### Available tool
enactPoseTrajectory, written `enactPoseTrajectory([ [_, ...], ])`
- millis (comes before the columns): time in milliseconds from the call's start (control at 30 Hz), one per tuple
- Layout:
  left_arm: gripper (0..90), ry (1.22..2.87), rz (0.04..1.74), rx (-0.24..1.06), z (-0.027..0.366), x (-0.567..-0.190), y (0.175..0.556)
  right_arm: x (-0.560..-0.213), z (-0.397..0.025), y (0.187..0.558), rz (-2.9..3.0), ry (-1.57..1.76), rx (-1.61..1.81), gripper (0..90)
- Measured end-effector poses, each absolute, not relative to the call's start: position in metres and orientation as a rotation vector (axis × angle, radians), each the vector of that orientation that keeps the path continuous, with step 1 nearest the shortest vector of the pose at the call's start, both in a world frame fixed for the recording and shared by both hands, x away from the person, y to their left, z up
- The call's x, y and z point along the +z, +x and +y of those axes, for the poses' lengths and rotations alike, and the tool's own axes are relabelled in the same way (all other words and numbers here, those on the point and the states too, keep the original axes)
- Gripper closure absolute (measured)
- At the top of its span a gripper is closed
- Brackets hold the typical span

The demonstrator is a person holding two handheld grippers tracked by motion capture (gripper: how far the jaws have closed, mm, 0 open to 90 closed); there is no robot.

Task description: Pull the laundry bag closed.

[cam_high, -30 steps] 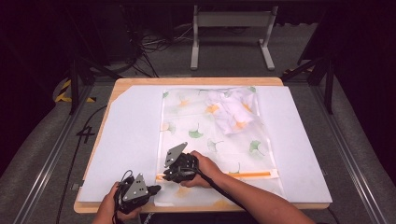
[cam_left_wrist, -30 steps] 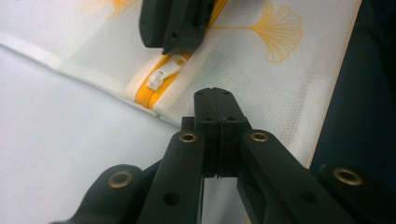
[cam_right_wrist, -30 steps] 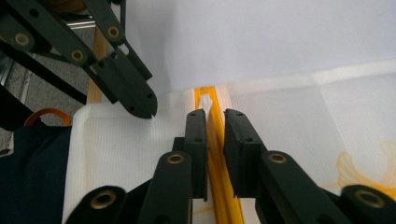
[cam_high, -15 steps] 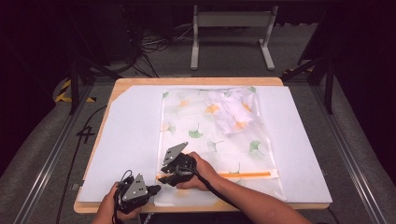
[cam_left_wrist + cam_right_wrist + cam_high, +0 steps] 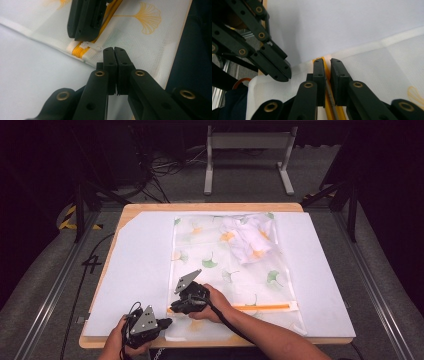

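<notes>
A see-through mesh bag printed with ginkgo leaves lies flat with a white garment inside at its far end. An orange zipper runs across its near end. My right gripper sits at the zipper's left end, its jaws closed to a narrow slit along the orange tape, with a thin grey piece held between them. A white zipper pull pokes out under its tips. My left gripper is shut, its tips against the bag's white hem just beside the pull. I cannot tell whether fabric is pinched.
The bag lies on a white sheet that covers a wooden table. The table's near edge runs just behind both hands. A dark floor with cables and a metal stand lies beyond the far edge.
</notes>
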State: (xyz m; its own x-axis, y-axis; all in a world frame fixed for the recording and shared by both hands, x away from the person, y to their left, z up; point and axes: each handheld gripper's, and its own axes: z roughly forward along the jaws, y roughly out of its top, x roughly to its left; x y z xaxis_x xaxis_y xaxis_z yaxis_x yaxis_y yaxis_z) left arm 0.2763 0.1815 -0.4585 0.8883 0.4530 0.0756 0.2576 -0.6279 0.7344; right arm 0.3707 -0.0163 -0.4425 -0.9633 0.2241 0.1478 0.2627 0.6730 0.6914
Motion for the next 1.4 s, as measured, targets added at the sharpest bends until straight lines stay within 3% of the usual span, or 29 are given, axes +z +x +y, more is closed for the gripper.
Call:
enactPoseTrajectory([
  [100,88.4,2.273,0.51,0.317,0.182,-0.459,0.277,-0.439,-0.018,0.369,-2.79,-0.456,-1.243,72.1],
  [267,88.4,2.279,0.505,0.324,0.181,-0.459,0.276,-0.44,-0.011,0.361,-2.8,-0.436,-1.25,67.9],
  [433,88.4,2.279,0.504,0.327,0.182,-0.459,0.276,-0.446,-0.007,0.36,-2.859,-0.445,-1.204,71.5],
  [533,88.4,2.277,0.505,0.321,0.182,-0.459,0.277,-0.447,-0.009,0.361,-2.857,-0.425,-1.193,80.4],
  [833,88.4,2.278,0.505,0.321,0.182,-0.459,0.277,-0.447,-0.014,0.36,-2.878,-0.368,-1.193,86.7],
  [1233,85.5,2.275,0.519,0.33,0.181,-0.458,0.276,-0.445,-0.015,0.36,-2.875,-0.325,-1.192,87.6],
  [1400,84.9,2.284,0.499,0.39,0.178,-0.455,0.276,-0.444,-0.016,0.361,-2.857,-0.327,-1.191,87.7],
])
